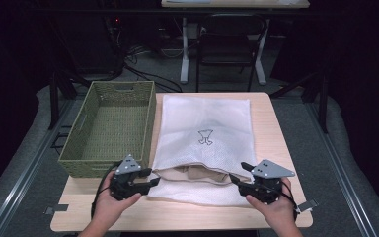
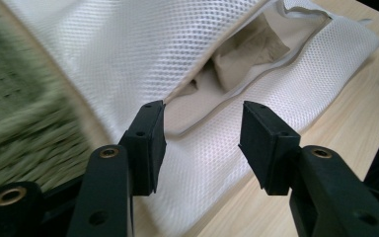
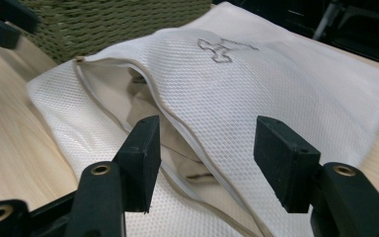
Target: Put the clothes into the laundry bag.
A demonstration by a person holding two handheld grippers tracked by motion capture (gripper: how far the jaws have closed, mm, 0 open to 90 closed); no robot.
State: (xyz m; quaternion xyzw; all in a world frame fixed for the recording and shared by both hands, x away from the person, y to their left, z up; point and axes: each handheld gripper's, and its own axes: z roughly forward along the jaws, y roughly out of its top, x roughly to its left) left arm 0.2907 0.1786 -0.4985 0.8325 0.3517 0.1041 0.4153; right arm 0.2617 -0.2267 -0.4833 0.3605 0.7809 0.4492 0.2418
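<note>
Both hand-held grippers hovered at the near end of the white mesh laundry bag (image 1: 203,131), the left hand-held gripper (image 1: 154,177) at the bag's left corner and the right hand-held gripper (image 1: 235,174) at its right, each with jaws spread wide and holding nothing. That bag lay flat along the middle of the wooden counter (image 1: 276,143), its zippered mouth gaping toward the person and showing beige cloth (image 2: 246,49) bunched inside. It looked light, limp and a little slick, so it would likely sag and slide rather than keep its shape; the firmest purchase seemed to be the piped zipper edge (image 3: 177,123) of the upper flap, or the folded cloth itself just within the opening. A green woven basket (image 1: 109,126) stood just beside the bag on the left, its rim close to the left hand-held gripper, leaving little room there. Bare counter showed to the right and along the near edge, where the hands had space to draw things out.
</note>
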